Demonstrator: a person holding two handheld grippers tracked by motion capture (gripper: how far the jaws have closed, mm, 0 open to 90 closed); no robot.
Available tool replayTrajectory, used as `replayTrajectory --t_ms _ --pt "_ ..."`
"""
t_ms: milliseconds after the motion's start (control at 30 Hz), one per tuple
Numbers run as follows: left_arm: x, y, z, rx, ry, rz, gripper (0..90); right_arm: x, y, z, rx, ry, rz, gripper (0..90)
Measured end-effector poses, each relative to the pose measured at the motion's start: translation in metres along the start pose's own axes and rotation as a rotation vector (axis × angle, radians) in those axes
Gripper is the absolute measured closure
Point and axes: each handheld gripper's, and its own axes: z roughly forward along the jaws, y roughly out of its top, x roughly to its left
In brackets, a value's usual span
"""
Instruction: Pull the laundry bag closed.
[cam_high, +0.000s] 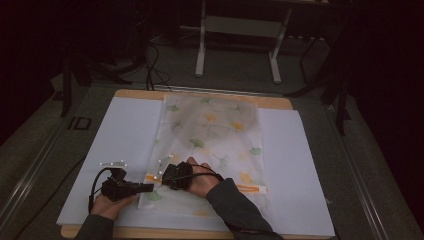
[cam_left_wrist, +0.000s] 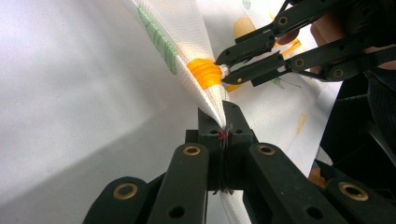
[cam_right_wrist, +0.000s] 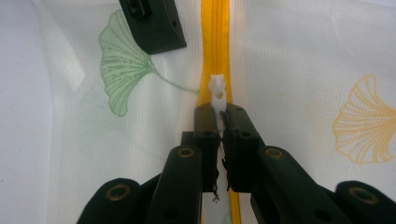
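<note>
two tongs: both are seen pressed together, each pinching a part of the same mesh bag.
left tongs (cam_left_wrist: 223, 122): the jaws are closed on a pinched-up fold of the bag's white mesh, near its end by the zipper; the fabric is pulled up into a ridge that runs away from the jaw tips.
right tongs (cam_right_wrist: 223, 116): the jaws are clamped on the white zipper pull (cam_right_wrist: 217, 91), which sticks out just past the tips, on the line of the orange zipper (cam_right_wrist: 215, 42).
mesh bag (cam_high: 215, 135): it is laid flat on the white sheet (cam_high: 125, 135) in the middle of the table (cam_high: 277, 102), long side running away from the person; it is translucent white, printed with green and orange ginkgo leaves.
zipper location: the orange strip is seen crossing the near end of the bag, from the left edge towards the right.
hands: in the high view the left hand (cam_high: 107, 204) is held at the bag's near left corner, and the right hand (cam_high: 200, 177) is rested on the bag just beside it, the two tongs almost meeting.
surroundings: a dark floor and a pale metal stand (cam_high: 240, 45) are seen beyond the table.
</note>
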Motion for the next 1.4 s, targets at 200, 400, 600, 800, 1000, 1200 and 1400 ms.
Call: replayTrajectory --t_ms 200,400,600,800,1000,1200,1400 --pt "0.000 0.000 -0.001 -0.004 0.004 0.001 89.1 0.001 -0.005 -0.002 0.008 -0.007 0.007 84.7" --pt "0.001 0.000 0.000 0.002 0.000 0.003 89.1 0.002 -0.008 -0.004 0.019 -0.012 0.011 84.8" --pt "0.001 -0.001 -0.001 -0.004 0.000 0.001 89.0 0.001 -0.011 -0.006 0.026 -0.015 0.018 84.7" --pt "0.000 0.000 -0.001 0.003 0.004 0.006 89.0 0.002 -0.014 -0.007 0.020 -0.016 0.025 84.8" --pt "0.001 -0.001 -0.001 0.000 0.005 0.004 89.0 0.002 -0.016 -0.007 0.023 -0.018 0.022 84.7" --pt "0.001 -0.001 -0.002 -0.005 0.005 -0.001 89.0 0.001 -0.024 -0.008 0.032 -0.021 0.035 84.8" --pt "0.001 -0.001 -0.002 -0.004 0.003 0.002 89.0 0.003 -0.027 -0.012 0.026 -0.029 0.045 84.7"
